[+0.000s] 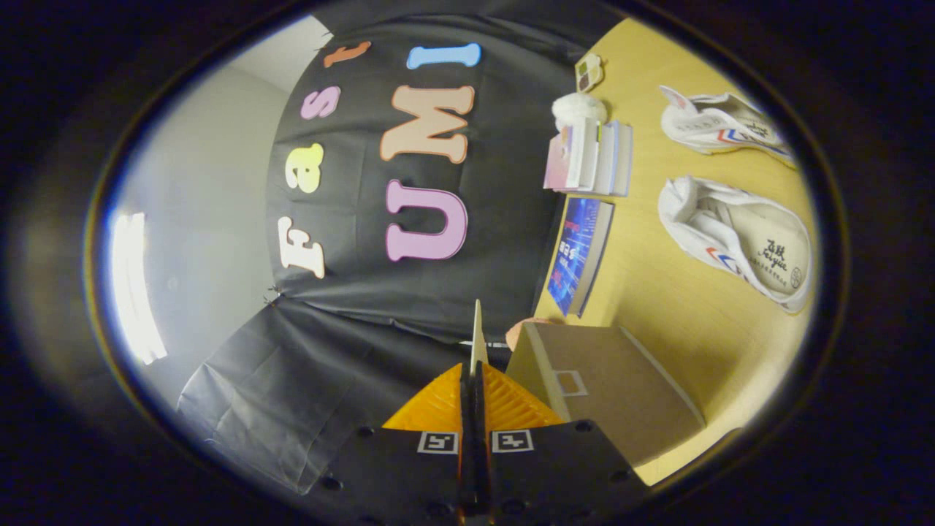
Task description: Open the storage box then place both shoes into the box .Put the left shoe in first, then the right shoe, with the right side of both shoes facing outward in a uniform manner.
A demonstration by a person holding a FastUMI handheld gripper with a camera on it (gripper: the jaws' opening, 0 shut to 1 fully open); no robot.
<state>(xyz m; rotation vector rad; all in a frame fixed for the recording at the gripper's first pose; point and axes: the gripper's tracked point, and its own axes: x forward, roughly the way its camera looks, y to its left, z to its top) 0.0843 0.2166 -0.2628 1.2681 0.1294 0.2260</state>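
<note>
- Gripper (476, 365) fingers clenched on thin lid flap (478, 332) of storage box (613, 394), box just right of fingers.
- Two shoes (738, 237) (723, 120) lay on table (657, 307), far right beyond box.
- Books (588, 157) stood nr wall.

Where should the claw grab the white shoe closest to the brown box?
The claw, now shut on a thin pale flap, should pinch the white canvas shoe by the side rim of its opening, one finger inside. The opening gapes towards the claw, and that rim is thin.
</note>
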